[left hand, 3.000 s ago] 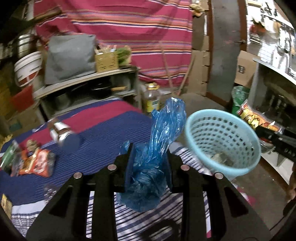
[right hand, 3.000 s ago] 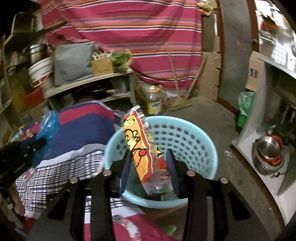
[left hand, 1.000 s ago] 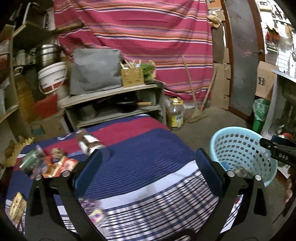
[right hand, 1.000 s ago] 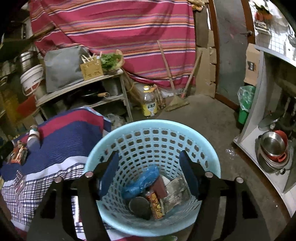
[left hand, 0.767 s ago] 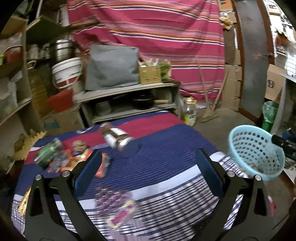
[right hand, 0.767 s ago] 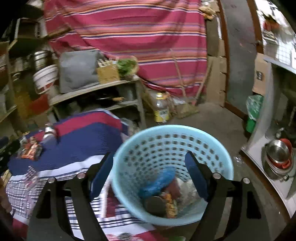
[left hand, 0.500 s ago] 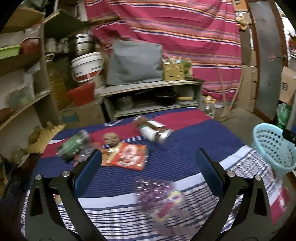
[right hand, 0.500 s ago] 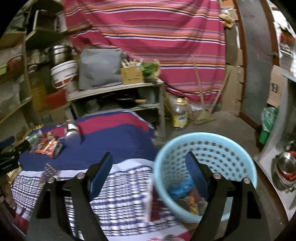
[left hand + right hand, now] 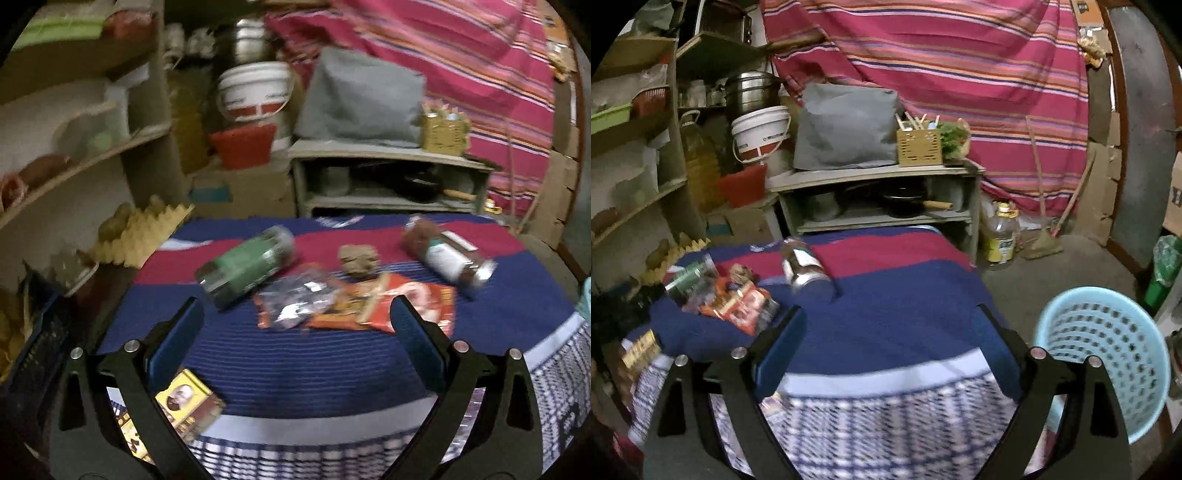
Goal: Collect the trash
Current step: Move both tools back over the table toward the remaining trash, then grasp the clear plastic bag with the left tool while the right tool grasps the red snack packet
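Observation:
Trash lies on a striped cloth-covered table (image 9: 295, 369): a green bottle (image 9: 245, 267) on its side, a clear crumpled wrapper (image 9: 299, 304), a red snack packet (image 9: 384, 306), a brown crumpled lump (image 9: 359, 260), a brown jar (image 9: 447, 256) and a yellow packet (image 9: 184, 402). My left gripper (image 9: 295, 336) is open above the near cloth, short of the wrappers, holding nothing. My right gripper (image 9: 886, 339) has its jaws opening wide, nothing between them, over the blue cloth. The light-blue basket (image 9: 1104, 354) stands on the floor at the right.
Behind the table stands a low grey shelf unit (image 9: 879, 199) with a pan, a grey bag and a straw box. A white bucket (image 9: 255, 92) and wall shelves (image 9: 74, 147) fill the left. An oil bottle (image 9: 1001, 236) and a broom (image 9: 1041, 221) sit by the striped curtain.
Both grippers swung left, away from the basket toward the table's trash. The blue bag and the snack packet held earlier now lie in the basket. The right jaws widened.

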Tool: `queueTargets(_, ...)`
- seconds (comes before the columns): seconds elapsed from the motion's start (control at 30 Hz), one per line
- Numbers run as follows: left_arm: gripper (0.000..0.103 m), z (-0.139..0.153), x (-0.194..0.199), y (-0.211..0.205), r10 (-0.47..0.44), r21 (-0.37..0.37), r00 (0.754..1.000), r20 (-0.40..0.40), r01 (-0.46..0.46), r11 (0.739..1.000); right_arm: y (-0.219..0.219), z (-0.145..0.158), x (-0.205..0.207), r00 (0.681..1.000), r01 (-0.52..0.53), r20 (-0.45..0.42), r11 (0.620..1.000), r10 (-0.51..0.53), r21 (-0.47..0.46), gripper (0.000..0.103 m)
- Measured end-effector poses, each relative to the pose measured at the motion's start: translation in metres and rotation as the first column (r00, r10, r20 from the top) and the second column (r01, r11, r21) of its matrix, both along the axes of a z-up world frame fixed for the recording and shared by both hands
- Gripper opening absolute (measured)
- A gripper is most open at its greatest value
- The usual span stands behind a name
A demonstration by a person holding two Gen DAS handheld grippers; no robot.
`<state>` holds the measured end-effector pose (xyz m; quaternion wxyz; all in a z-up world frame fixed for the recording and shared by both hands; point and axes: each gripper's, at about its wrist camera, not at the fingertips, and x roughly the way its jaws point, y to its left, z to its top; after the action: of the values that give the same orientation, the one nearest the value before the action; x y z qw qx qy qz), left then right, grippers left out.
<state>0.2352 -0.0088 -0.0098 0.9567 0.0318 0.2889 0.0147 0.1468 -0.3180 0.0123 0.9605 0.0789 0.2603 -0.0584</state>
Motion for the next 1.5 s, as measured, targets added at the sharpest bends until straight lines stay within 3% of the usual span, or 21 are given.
queueTargets(0.1, 0.097, -0.013, 0.014, 0.017, -0.001, -0.029, 0.999, -0.043, 0.000, 1.000, 0.021, -0.003, 0.022, 1.000, -0.020, -0.011, 0.999, 0.021, 0.026, 0.089)
queueTargets(0.23, 0.097, -0.025, 0.028, 0.023, -0.002, -0.005, 0.997, -0.073, 0.002, 1.000, 0.044, -0.021, 0.049, 0.998, -0.036, -0.052, 0.999, 0.038, 0.027, 0.089)
queueTargets(0.4, 0.097, -0.038, 0.057, 0.019, -0.062, -0.036, 0.990, -0.130, 0.058, 0.998, 0.051, -0.046, 0.067, 0.993, -0.029, -0.113, 0.999, 0.034, 0.041, 0.089)
queueTargets(0.6, 0.097, -0.055, 0.086, -0.002, -0.114, 0.009, 0.979, -0.169, 0.117, 0.993, 0.048, -0.054, 0.074, 0.990, -0.027, -0.141, 0.999, 0.023, -0.029, 0.089)
queueTargets(0.77, 0.079, -0.069, 0.104, 0.000, -0.119, -0.032, 0.966, -0.228, 0.115, 0.993, 0.043, -0.057, 0.074, 0.987, -0.028, -0.158, 0.998, 0.018, -0.059, 0.089)
queueTargets(0.87, 0.061, -0.071, 0.104, 0.006, -0.119, -0.049, 0.966, -0.231, 0.111, 0.993, 0.043, -0.058, 0.076, 0.986, -0.027, -0.164, 0.998, 0.016, -0.064, 0.089)
queueTargets(0.93, 0.042, -0.070, 0.103, 0.009, -0.121, -0.042, 0.966, -0.228, 0.114, 0.993, 0.045, -0.060, 0.078, 0.985, -0.033, -0.173, 0.998, 0.024, -0.048, 0.089)
queueTargets(1.1, 0.025, -0.064, 0.094, 0.019, -0.120, -0.032, 0.970, -0.212, 0.116, 0.993, 0.063, -0.060, 0.078, 0.981, -0.078, -0.179, 0.996, 0.068, -0.051, 0.089)
queueTargets(1.13, 0.012, -0.063, 0.093, 0.021, -0.120, -0.026, 0.971, -0.208, 0.117, 0.993, 0.069, -0.060, 0.079, 0.980, -0.092, -0.182, 0.994, 0.081, -0.054, 0.089)
queueTargets(1.17, 0.007, -0.061, 0.090, 0.023, -0.122, -0.020, 0.971, -0.205, 0.121, 0.992, 0.075, -0.060, 0.079, 0.979, -0.102, -0.184, 0.993, 0.091, -0.056, 0.089)
queueTargets(1.5, 0.005, -0.042, 0.068, 0.055, -0.101, -0.072, 0.980, -0.172, 0.090, 0.993, 0.135, -0.063, 0.111, 0.954, -0.202, -0.240, 0.977, 0.181, -0.066, 0.089)
